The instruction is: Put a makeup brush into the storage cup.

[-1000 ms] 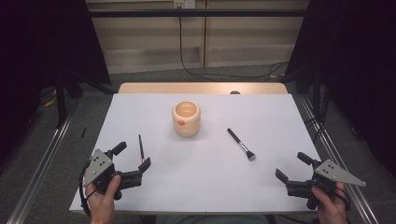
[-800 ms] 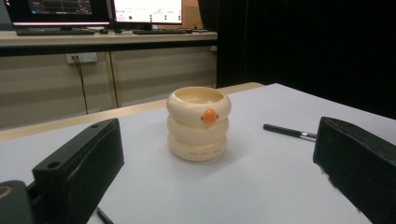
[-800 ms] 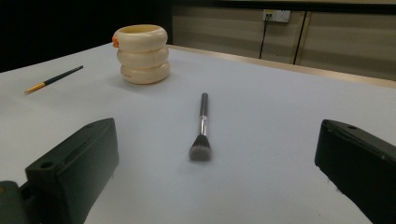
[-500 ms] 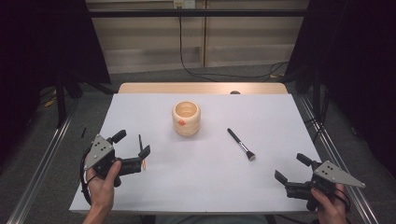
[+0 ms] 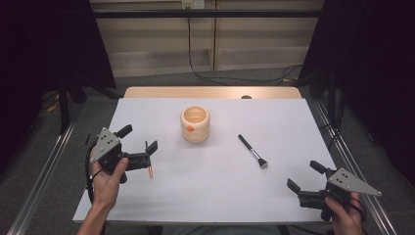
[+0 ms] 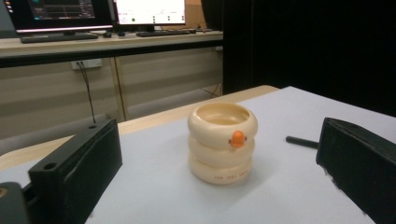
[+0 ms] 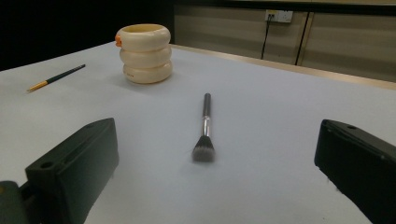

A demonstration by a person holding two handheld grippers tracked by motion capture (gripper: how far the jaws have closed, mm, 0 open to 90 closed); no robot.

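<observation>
— White table [image 5: 210, 196], dark curtains round it. We've moved our left gripper [image 5: 138, 145] forward over the pencil [image 5: 150, 171], jaws wide and empty.

— So the pencil isn't picked up yet?

— No, it lies flat beneath the jaws, well left of the cup [image 5: 195, 124]. Our right gripper [image 5: 304, 177] hangs open and empty, with the brush [image 5: 252, 151] ahead of it.

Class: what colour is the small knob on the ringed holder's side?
Orange knob on cream holder; left gripper view.
</observation>
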